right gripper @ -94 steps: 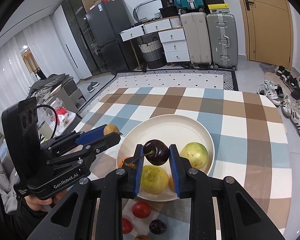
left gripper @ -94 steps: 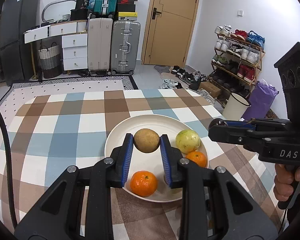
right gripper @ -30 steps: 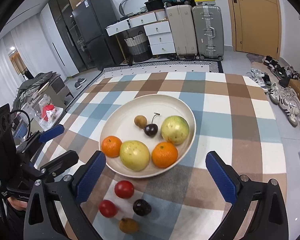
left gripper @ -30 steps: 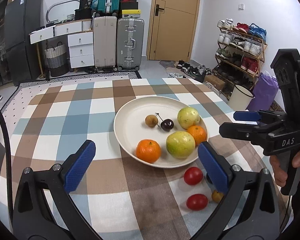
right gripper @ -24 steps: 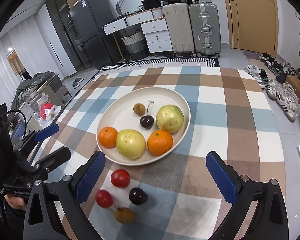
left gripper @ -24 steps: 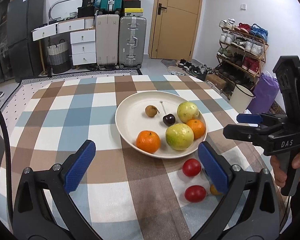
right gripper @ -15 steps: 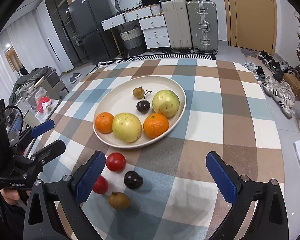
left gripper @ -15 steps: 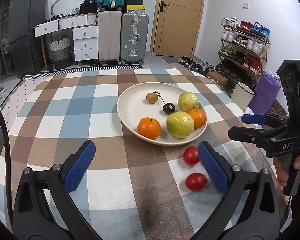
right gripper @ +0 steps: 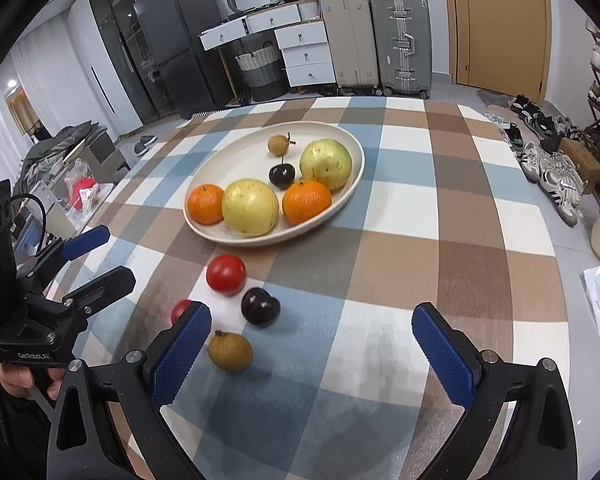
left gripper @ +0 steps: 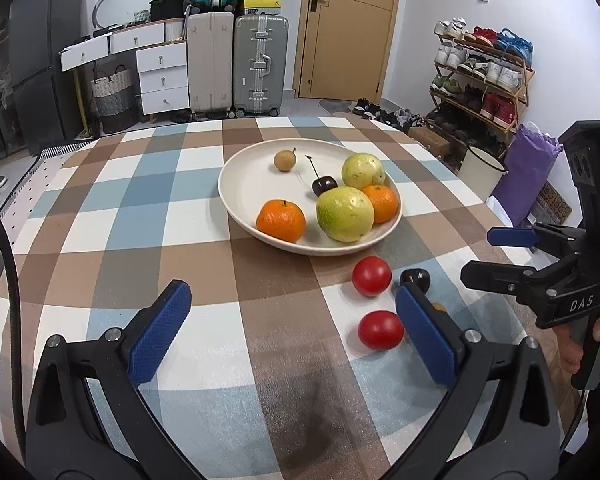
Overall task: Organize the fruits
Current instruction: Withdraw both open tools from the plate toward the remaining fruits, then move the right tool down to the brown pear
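Observation:
A cream plate (left gripper: 244, 184) (right gripper: 236, 160) on the checked tablecloth holds two oranges, two green-yellow guavas, a dark cherry (left gripper: 323, 186) and a small brown fruit (left gripper: 284, 160). On the cloth in front of it lie two red tomatoes (left gripper: 371, 276) (left gripper: 380, 330), a dark cherry (right gripper: 260, 306) and a brown fruit (right gripper: 231, 351). My left gripper (left gripper: 296, 332) is open and empty, held back from the plate, its right finger next to the loose fruits. My right gripper (right gripper: 312, 356) is open and empty above the cloth, just right of the brown fruit.
The checked table (left gripper: 140, 208) drops off at its right edge. A white bin (left gripper: 480, 172), a purple bag and a shoe rack (left gripper: 484, 72) stand on the floor to the right. Suitcases and drawers stand at the back wall.
Both grippers have opened, leaving the brown fruit and the cherry on the plate, and have drawn back toward the near table edge. The loose fruits have come into view.

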`<state>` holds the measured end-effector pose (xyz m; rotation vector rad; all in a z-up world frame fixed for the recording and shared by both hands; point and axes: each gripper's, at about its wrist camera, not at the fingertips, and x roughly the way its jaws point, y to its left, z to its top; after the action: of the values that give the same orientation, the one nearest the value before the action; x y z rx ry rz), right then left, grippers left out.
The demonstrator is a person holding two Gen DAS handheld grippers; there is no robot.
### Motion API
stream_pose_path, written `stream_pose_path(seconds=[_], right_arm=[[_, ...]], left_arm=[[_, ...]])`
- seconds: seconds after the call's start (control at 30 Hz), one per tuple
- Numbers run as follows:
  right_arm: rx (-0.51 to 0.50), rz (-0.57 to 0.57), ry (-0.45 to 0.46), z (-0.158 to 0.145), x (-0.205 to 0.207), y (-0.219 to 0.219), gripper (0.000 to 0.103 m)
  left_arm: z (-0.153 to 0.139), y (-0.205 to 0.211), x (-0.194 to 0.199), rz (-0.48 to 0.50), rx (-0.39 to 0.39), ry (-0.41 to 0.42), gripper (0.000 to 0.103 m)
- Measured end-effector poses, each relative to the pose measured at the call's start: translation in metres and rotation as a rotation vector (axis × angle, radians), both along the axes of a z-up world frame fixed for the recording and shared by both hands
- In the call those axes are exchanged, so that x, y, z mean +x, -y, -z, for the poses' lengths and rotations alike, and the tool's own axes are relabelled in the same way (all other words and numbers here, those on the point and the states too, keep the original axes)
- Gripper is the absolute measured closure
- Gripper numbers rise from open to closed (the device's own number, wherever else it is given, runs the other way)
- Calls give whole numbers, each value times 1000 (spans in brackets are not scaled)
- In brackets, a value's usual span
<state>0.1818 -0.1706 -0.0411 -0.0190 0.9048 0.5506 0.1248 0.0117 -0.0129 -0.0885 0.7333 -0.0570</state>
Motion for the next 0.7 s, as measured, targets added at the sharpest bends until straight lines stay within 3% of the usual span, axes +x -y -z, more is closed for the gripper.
stream_pose_path(seconds=[0.7], right_arm=[[-121, -68, -25, 30, -27, -28, 1]], left_arm=[[24, 7, -3, 46, -9, -53, 1]])
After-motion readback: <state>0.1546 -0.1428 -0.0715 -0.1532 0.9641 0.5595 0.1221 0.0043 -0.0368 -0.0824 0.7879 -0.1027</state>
